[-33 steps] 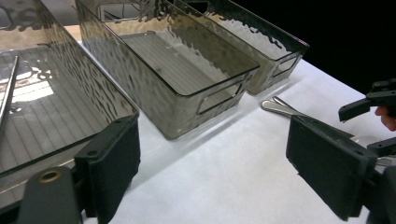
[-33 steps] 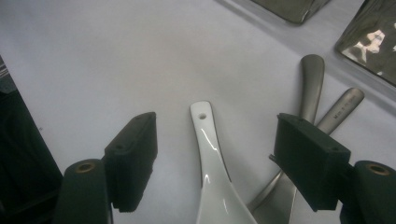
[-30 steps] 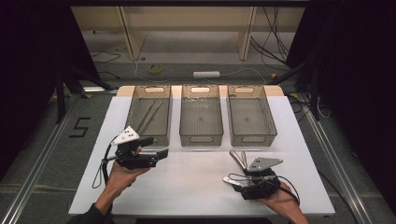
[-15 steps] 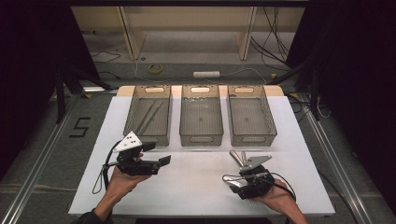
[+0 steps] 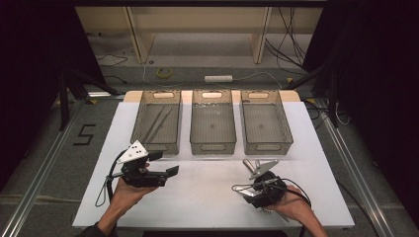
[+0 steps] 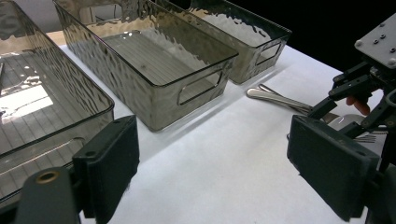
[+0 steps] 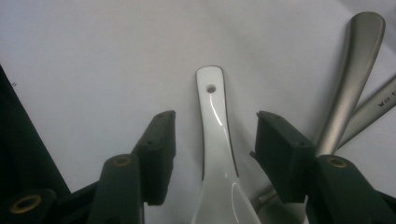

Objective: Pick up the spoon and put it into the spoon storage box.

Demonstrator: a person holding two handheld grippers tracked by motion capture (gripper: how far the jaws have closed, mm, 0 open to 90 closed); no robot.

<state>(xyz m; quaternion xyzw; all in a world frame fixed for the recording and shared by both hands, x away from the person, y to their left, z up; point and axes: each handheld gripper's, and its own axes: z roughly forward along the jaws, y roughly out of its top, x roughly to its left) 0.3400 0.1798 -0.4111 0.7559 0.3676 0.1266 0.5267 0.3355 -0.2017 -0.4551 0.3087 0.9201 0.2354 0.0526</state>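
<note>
A white ceramic spoon (image 7: 212,107) lies on the white table, handle pointing away in the right gripper view. My right gripper (image 7: 215,135) points down over it, one jaw on each side of the handle with a gap to each pad. Its jaws have just been closing around the spoon. Metal cutlery handles (image 7: 348,79) lie just right of the spoon, also seen as cutlery (image 5: 245,162) beside the right gripper (image 5: 252,191) in the high view. My left gripper (image 5: 165,163) is open and holds nothing, hovering near the left bin.
Three clear grey bins stand in a row at the back: left bin (image 5: 140,118) with thin sticks (image 5: 157,122) inside, middle bin (image 5: 212,143), right bin (image 5: 269,144). The left gripper (image 6: 219,172) faces the bins and the other gripper (image 6: 369,79).
The right gripper has turned slightly over the cutlery, its grey plate swinging left. The left gripper has barely shifted.
</note>
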